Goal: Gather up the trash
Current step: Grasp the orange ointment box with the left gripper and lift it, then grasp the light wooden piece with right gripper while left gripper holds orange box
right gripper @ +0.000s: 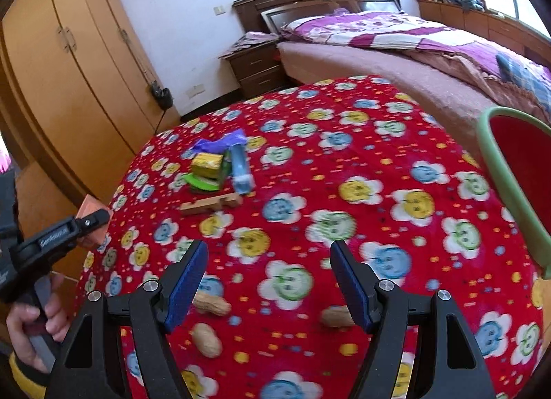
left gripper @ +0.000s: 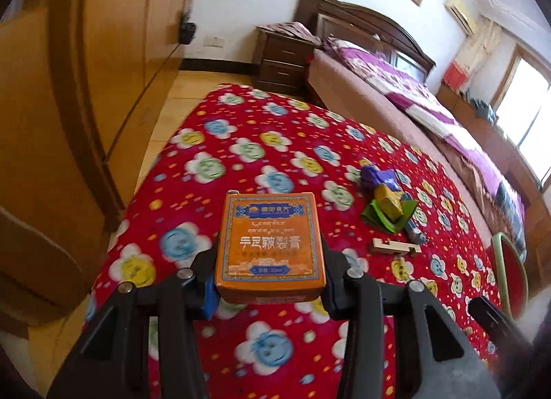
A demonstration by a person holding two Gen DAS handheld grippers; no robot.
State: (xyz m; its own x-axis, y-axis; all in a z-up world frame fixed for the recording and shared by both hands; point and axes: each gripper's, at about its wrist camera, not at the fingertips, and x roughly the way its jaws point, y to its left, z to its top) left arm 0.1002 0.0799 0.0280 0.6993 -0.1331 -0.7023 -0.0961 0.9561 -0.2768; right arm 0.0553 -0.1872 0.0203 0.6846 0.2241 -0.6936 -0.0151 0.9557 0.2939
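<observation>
Bedroom setting: wooden wardrobe [right gripper: 69, 65] along one wall, bed [right gripper: 396, 54] with purple-and-white bedding beyond, dark nightstand [right gripper: 256, 70] between them. Nearest the cameras, table [right gripper: 344, 165] draped in red cloth printed with smiling flowers, serving as work surface. Red bin with green rim [right gripper: 509, 171] standing at the table's right edge, mouth visible, contents not discernible. Left gripper [left gripper: 270, 282] pinching orange box [left gripper: 270, 244] by its two sides, pads pressed against the cardboard, printed face toward the camera, box raised clear of the cloth; from the right wrist view, same gripper located off the table's left edge, gripped by a hand [right gripper: 32, 323]. Right gripper [right gripper: 268, 282] with blue pads spread wide, nothing between them, poised over the table's near edge. Cluster of litter toward the far left part of the table: crumpled purple wrapper [right gripper: 220, 142], yellow packet [right gripper: 206, 165] resting on green wrapper [right gripper: 203, 182], blue tube [right gripper: 241, 171] just beside them, wooden piece [right gripper: 210, 204] lying flat on the near side of the cluster. Three peanuts [right gripper: 206, 340] in shell near the table's near edge, below the right gripper's pads, two toward the left pad, one partly hidden behind the right pad. Motion blur over cloth and small items; print on them unreadable.
</observation>
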